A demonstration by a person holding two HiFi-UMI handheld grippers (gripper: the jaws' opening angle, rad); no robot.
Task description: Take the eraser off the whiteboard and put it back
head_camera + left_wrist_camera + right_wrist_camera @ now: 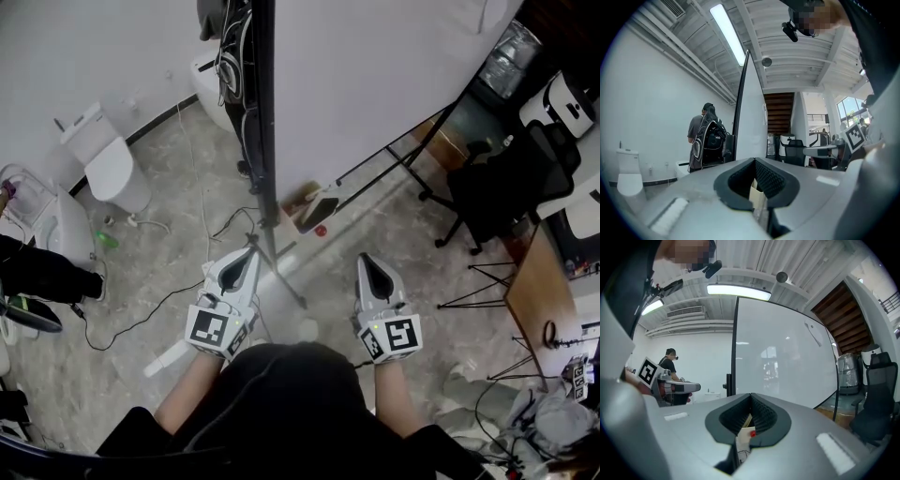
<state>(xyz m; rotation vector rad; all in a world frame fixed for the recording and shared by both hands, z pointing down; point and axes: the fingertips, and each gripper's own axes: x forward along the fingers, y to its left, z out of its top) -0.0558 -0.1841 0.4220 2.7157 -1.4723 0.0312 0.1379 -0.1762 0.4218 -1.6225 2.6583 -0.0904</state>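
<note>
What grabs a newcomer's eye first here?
The large whiteboard fills the top centre of the head view. Below it the left gripper and right gripper point toward it, both with jaws shut and empty. A dark block, likely the eraser, sits at the board's foot.

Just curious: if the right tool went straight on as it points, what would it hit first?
Probably the whiteboard: the right tool, shut and empty, faces its white surface with nothing visible between. Depth is hard to judge.

A black short-sleeved top (pixel 281 403); pale grey left gripper (pixel 250 255) and right gripper (pixel 367 263), each with a black-and-white marker cube (pixel 214 330) at six o'clock.
</note>
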